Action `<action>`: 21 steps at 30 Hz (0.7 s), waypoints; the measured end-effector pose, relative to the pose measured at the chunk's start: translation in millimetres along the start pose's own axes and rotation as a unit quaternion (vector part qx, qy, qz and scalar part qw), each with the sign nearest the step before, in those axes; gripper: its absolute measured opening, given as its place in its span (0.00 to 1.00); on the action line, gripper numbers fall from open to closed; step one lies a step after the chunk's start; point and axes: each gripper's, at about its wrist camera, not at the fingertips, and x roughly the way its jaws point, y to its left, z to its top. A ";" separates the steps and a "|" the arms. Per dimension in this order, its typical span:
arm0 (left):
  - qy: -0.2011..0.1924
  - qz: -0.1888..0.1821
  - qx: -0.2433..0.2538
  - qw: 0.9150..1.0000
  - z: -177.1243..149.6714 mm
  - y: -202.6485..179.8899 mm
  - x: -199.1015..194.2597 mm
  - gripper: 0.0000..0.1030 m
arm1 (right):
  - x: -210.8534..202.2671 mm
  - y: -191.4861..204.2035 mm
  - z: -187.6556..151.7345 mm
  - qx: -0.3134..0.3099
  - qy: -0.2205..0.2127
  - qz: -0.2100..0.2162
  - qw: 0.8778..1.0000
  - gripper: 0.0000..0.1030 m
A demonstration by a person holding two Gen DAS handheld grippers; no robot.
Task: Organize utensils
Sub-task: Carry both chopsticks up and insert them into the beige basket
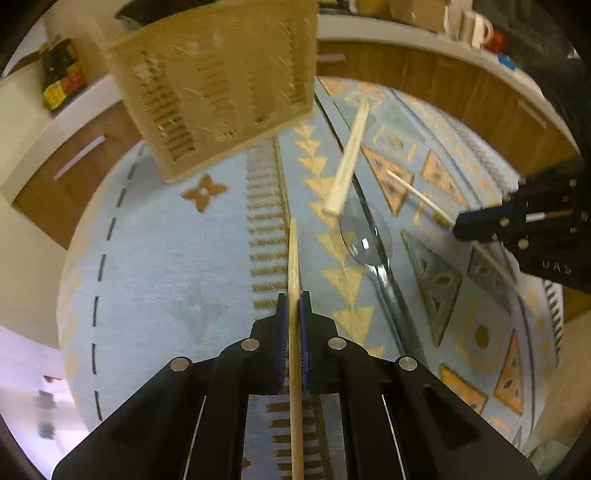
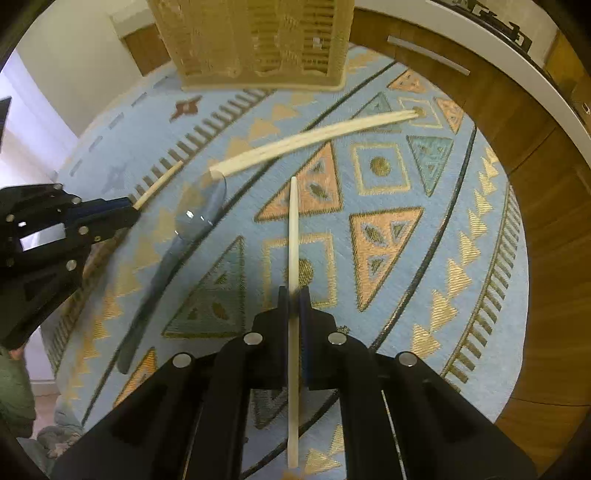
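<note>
My left gripper [image 1: 294,301] is shut on a tan wooden chopstick [image 1: 293,258] and holds it above the blue patterned cloth; it also shows in the right wrist view [image 2: 127,212]. My right gripper [image 2: 294,295] is shut on a pale chopstick [image 2: 293,229]; it also shows in the left wrist view [image 1: 458,227]. A joined pair of pale chopsticks [image 1: 349,155] [image 2: 314,142] lies on the cloth. A metal spoon [image 1: 367,243] [image 2: 195,218] lies below it, bowl touching the pair's end. A woven utensil basket [image 1: 218,85] [image 2: 255,40] stands at the far side.
The round table has a blue patterned cloth [image 1: 166,258] [image 2: 461,184]. Wooden cabinets with a white counter [image 1: 443,48] curve behind it. Mugs [image 1: 476,26] stand on the counter. A box [image 1: 62,79] sits at far left.
</note>
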 end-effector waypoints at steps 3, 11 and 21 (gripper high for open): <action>-0.056 -0.033 -0.031 0.997 6.9 13.6 -28.1 0.03 | -19.3 -1.0 1.3 0.003 -0.031 0.016 0.999 0.03; -0.236 -0.066 -0.090 0.965 38.6 43.4 -115.4 0.03 | -93.9 -4.0 19.4 -0.008 -0.180 0.083 0.980 0.03; -0.400 -0.066 -0.142 0.903 105.0 74.5 -182.2 0.04 | -160.5 -16.4 100.4 0.005 -0.342 0.104 0.934 0.03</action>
